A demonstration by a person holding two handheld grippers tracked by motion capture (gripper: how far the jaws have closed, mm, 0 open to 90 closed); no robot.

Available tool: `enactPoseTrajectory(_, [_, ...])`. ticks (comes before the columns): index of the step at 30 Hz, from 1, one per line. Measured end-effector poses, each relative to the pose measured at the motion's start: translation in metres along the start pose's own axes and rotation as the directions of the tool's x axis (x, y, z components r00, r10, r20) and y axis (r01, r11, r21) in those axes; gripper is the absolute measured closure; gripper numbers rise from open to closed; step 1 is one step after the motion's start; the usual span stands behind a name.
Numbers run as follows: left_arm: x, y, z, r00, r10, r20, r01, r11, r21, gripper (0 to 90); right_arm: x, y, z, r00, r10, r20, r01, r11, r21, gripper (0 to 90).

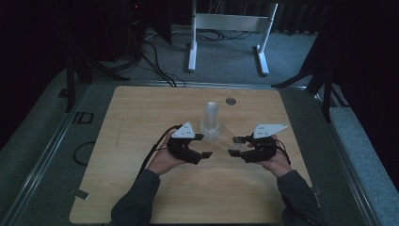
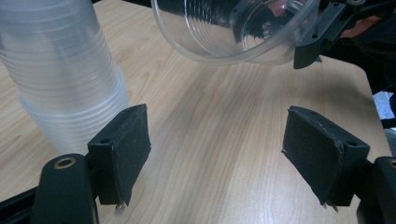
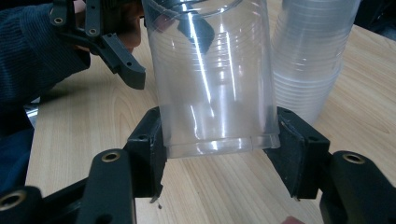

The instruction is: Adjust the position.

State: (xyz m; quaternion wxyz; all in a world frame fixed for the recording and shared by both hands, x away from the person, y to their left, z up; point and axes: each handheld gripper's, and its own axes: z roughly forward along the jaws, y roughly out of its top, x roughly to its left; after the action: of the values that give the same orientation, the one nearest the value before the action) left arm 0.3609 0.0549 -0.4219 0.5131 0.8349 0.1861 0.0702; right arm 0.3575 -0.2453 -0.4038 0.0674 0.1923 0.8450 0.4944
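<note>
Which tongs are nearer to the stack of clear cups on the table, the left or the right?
Left. The left tongs are open right beside the base of the stack of clear cups. The right tongs sit farther off to its right, shut on a single clear cup.

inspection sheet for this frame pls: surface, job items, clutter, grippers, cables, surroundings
Surface: wooden table, bare around the work.
Job's things: single clear cup held on its side above the table; stack of clear cups standing upright mid-table.
Clutter: small round grey disc near the far edge.
Grippers: right gripper shut on the single clear cup near its base; left gripper open, nothing between its jaws, facing the cup's mouth.
Cables: gripper cable trails back along the left forearm; more cables on the floor behind the table.
Surroundings: dark room, grey carpet, white desk frame beyond the table.
</note>
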Motion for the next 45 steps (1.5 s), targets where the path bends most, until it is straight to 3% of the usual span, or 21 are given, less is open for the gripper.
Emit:
enactPoseTrajectory(11, [0.0015, 0.0042, -0.0015, 0.9994, -0.019, 0.029, 0.02, 0.9991, -0.037, 22.9, -0.0003, 0.0002, 0.002, 0.9999, 0.004, -0.012, -0.004, 0.999, -0.032, 41.8])
enactPoseTrajectory(34, [0.0022, 0.0086, -0.002, 0.9988, -0.029, 0.039, 0.032, 0.9947, -0.098, 23.4, 0.0, -0.001, 0.0063, 0.9986, 0.015, -0.05, -0.021, 0.994, -0.109, 41.8])
enactPoseTrajectory(45, [0.0031, 0.01, -0.002, 0.9953, -0.057, 0.078, 0.07, 0.9833, -0.168, 23.3, -0.0002, -0.0015, 0.0094, 0.9975, 0.025, -0.067, -0.034, 0.99, -0.136, 41.8])
